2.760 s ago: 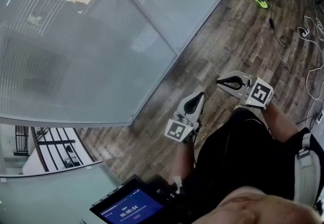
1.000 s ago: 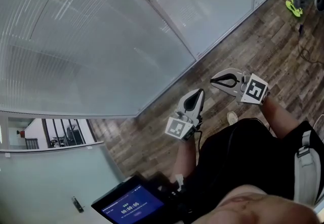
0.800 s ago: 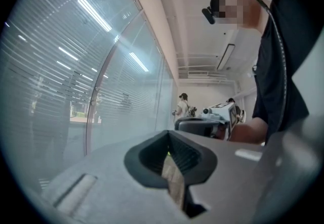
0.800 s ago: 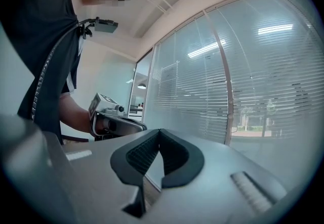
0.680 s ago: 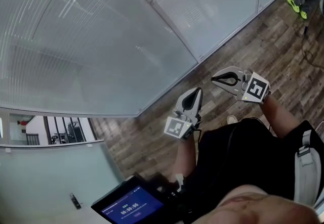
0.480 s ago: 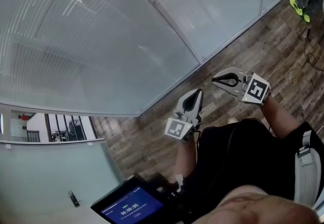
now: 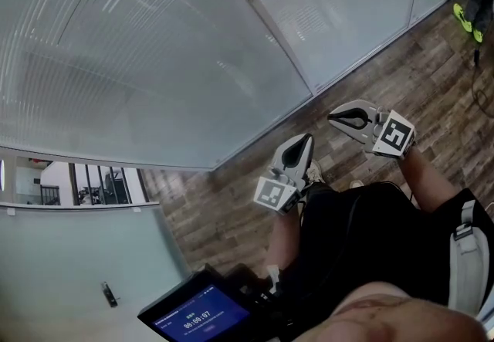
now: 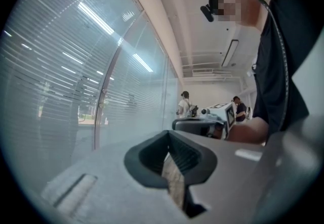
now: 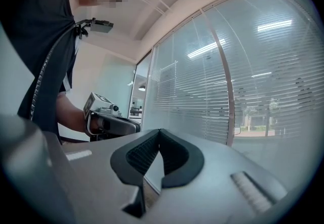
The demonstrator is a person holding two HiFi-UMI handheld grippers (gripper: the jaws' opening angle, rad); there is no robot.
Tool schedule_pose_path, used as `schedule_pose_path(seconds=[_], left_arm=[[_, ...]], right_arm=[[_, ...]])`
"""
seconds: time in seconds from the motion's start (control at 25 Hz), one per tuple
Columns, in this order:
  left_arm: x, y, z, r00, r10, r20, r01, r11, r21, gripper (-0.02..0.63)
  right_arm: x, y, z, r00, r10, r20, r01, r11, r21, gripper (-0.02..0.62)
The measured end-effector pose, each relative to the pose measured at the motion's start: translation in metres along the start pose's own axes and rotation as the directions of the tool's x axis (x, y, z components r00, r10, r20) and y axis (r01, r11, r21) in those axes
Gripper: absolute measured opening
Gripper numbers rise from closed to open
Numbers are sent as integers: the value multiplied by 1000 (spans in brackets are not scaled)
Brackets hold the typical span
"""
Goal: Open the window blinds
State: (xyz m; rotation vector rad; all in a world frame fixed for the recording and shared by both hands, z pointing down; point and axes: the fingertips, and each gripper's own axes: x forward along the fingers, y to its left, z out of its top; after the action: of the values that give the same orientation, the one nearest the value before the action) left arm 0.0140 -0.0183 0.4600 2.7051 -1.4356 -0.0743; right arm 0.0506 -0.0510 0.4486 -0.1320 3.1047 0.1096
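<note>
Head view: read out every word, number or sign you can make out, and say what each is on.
"00:00:07": on the blue screen at the bottom edge.
Small line above it on that screen: too small to read.
The square markers on the left hand-held gripper and right hand-held gripper: coded patterns, no letters.

Our right gripper sits low in the middle, its dark ribbed pads closed tip to tip. Beyond it, to the right, we see the window blinds, their horizontal slats running across tall glass panes that are split by a pale upright frame post. To the left, our other hand carries the left gripper, with its marker cube on top, just beside a dark shirt.
</note>
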Motion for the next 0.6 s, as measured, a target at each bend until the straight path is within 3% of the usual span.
schedule_pose_path(seconds=[0.6], left_arm=[[18, 106, 12, 997, -68, -30, 68, 998, 0, 2]], right_arm=[[82, -69, -1, 996, -89, 4, 89, 996, 16, 6]])
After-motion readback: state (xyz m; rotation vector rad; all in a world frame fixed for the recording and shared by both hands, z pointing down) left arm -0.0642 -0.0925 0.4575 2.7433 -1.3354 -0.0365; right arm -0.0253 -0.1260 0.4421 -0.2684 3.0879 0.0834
